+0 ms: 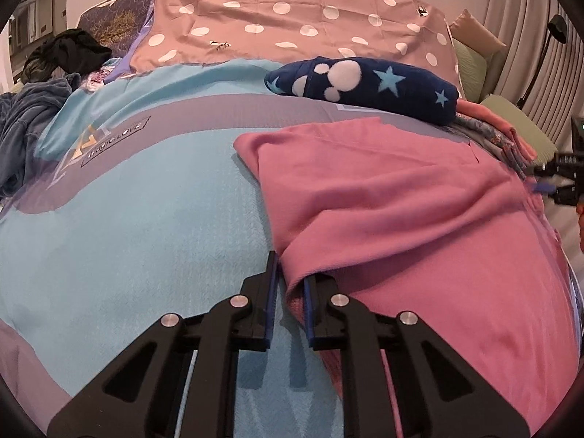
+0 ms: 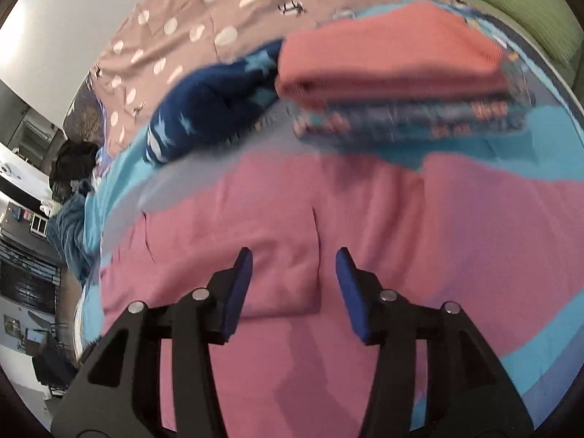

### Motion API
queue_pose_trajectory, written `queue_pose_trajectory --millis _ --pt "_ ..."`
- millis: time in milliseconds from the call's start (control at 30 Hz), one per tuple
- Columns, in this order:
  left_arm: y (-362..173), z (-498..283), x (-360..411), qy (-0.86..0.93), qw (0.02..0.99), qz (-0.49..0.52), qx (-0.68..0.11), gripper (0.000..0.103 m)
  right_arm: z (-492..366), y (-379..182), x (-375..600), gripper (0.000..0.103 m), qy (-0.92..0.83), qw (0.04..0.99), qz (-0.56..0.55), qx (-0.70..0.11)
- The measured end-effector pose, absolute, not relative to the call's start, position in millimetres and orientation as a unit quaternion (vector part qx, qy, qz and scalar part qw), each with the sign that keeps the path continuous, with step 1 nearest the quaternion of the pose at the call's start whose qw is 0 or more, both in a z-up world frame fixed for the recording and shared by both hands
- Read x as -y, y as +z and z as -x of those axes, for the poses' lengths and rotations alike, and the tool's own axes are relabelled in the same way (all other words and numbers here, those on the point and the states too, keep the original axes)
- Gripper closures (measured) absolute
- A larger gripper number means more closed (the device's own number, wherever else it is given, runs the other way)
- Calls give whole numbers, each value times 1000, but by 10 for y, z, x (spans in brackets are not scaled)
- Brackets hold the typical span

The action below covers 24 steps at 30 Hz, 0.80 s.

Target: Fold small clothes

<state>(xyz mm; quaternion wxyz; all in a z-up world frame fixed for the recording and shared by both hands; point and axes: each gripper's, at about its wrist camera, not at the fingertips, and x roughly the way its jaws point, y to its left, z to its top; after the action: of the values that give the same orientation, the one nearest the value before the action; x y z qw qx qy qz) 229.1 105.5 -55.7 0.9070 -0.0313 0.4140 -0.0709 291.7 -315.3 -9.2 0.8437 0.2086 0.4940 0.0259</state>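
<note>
A: Start at the left gripper (image 1: 290,284). What do its 2 black, blue-padded jaws have?

B: They are nearly together, and the near corner of the pink knit garment (image 1: 401,200) sits pinched between them. I read that as a grip on the cloth.

A: And the right gripper (image 2: 294,284)?

B: Its jaws stand apart over the same pink knit garment (image 2: 292,219), with nothing between them. It hovers above a folded flap; the view is blurred, so I cannot tell whether the tips touch the fabric.

A: Where does the garment lie from each claw?

B: It is spread on the light-blue and grey printed bedcover (image 1: 127,219). From the left gripper it runs away and to the right, its long axis slanting toward the far right. The right gripper sits over its middle, so the left is nearer the free corner.

A: What lies beyond?

B: A folded navy fleece with white dots and pale stars (image 1: 365,84) just past the far edge, and beside it a stack of folded clothes topped by a coral piece (image 2: 394,65).

A: So the coming move?

B: Likely carrying the held corner across toward the far side, along that slant.
</note>
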Motion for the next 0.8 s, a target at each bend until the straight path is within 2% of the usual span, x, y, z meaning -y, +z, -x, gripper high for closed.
queue_pose_trajectory --millis 167,300,367,400,567,700,800 --pt "-566 -2288 -1058 -72 907 34 -414 89 -2780 -283 3189 53 42 832 -229 -503" --pt "-569 -2293 -1044 -70 907 31 -414 89 -2810 -295 3086 47 42 838 -208 -502" --pt "-570 -2292 -1040 -70 906 31 -415 89 -2842 -297 2911 90 24 847 -143 -512" --pt "-568 -2288 -1040 -70 907 30 -415 89 -2856 -293 2875 101 18 845 -128 -518" --pt "-543 -2244 -1053 -70 909 32 -410 89 -2597 99 3015 101 19 867 -151 -475" --pt "-504 -2138 -1068 -83 910 30 -405 90 -2457 -8 3093 102 -15 851 -97 -515" --pt "-475 -2045 -1085 -96 911 29 -401 92 -2388 -153 3162 99 -19 838 -90 -538"
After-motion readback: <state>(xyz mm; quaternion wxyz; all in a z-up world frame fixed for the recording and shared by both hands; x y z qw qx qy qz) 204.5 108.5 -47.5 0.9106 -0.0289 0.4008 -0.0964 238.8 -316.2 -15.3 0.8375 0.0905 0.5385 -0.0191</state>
